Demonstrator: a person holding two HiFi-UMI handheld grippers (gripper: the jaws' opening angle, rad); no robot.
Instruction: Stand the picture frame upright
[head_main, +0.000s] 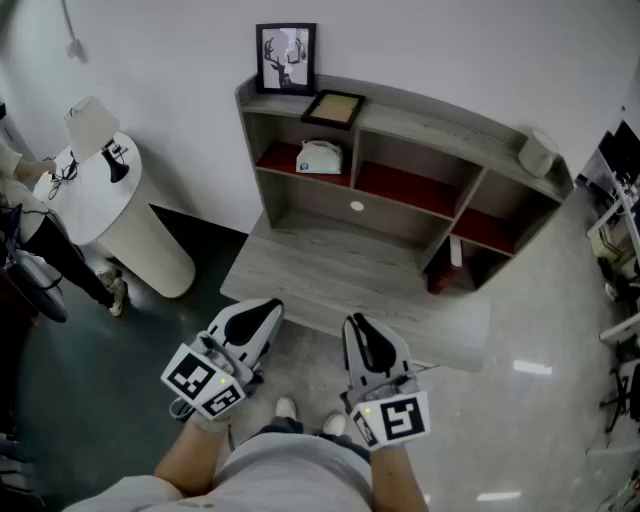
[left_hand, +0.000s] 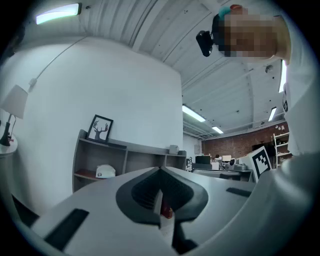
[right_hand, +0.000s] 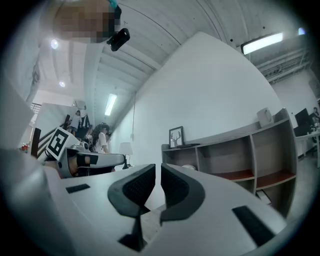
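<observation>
A dark-rimmed picture frame (head_main: 334, 108) lies flat on top of the grey shelf unit (head_main: 420, 112); in the right gripper view it shows as a thin dark strip (right_hand: 187, 145). Beside it a black-framed deer picture (head_main: 285, 58) (left_hand: 100, 129) (right_hand: 175, 136) stands upright against the wall. Both grippers hover low in front of the desk, well short of the shelf. My left gripper (head_main: 262, 318) (left_hand: 161, 170) is shut and empty. My right gripper (head_main: 360, 330) (right_hand: 158, 167) is all but closed, a thin slit between its pads, nothing in it.
A white object (head_main: 320, 157) sits in the left cubby, a white cylinder (head_main: 538, 152) on the shelf's right end, a red bottle (head_main: 455, 262) by the lower right cubby. A round white table (head_main: 100, 195) with a lamp (head_main: 93, 128) stands left. A person's legs (head_main: 60, 262) are at far left.
</observation>
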